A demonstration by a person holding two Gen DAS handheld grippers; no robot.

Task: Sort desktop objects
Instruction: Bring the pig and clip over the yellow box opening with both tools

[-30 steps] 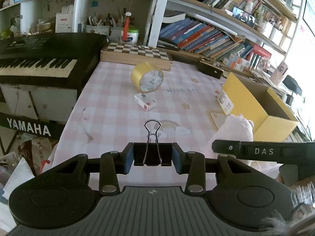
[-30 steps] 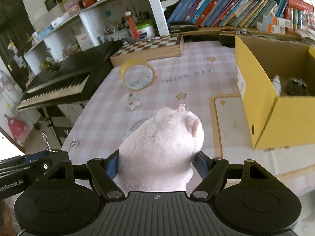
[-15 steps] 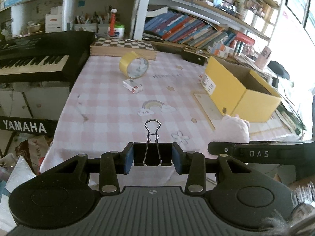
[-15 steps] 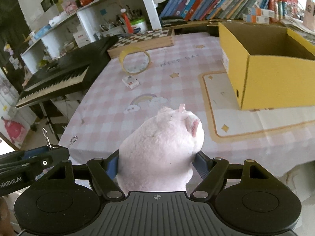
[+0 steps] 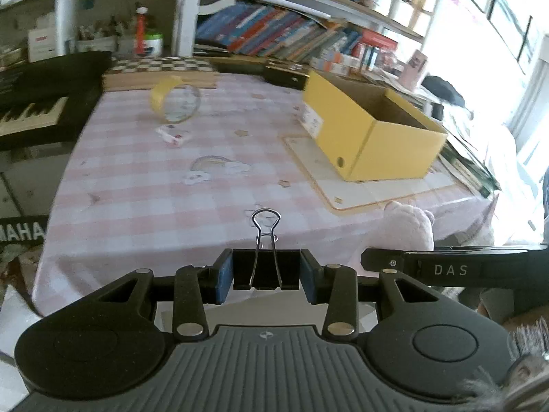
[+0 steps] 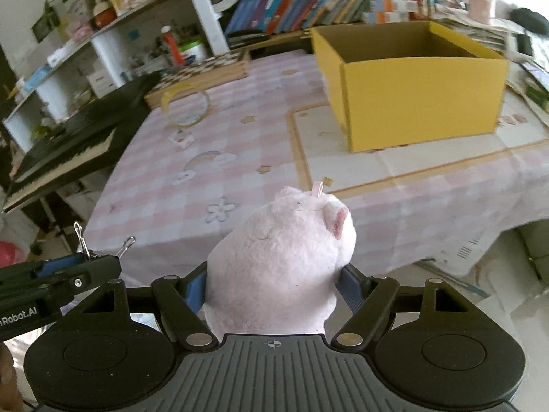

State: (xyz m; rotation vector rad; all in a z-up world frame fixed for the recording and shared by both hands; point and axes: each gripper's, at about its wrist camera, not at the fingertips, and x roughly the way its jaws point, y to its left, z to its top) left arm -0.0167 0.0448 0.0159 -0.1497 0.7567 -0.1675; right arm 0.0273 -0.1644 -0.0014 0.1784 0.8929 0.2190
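A black binder clip (image 5: 264, 267) with silver handles sits between the blue pads of my left gripper (image 5: 263, 271), which is shut on it, just past the near edge of the table. My right gripper (image 6: 274, 285) is shut on a pink plush toy (image 6: 281, 257), also held off the table's near edge. The plush toy (image 5: 408, 226) shows at the right of the left wrist view, and the clip's handles (image 6: 82, 237) at the left of the right wrist view. An open yellow cardboard box (image 6: 411, 79) stands on the table at the right; its inside is hidden from here.
A pink checked cloth covers the table (image 5: 164, 178). On it lie a yellow tape roll (image 5: 175, 103), a small white and red packet (image 5: 173, 134) and a chessboard box (image 5: 161, 72) at the back. A black keyboard (image 5: 37, 103) stands left, bookshelves (image 5: 291, 34) behind.
Both grippers have drawn back from the table with their loads; the table and the yellow box now look farther off. The view has swung right. Both grips are unchanged.
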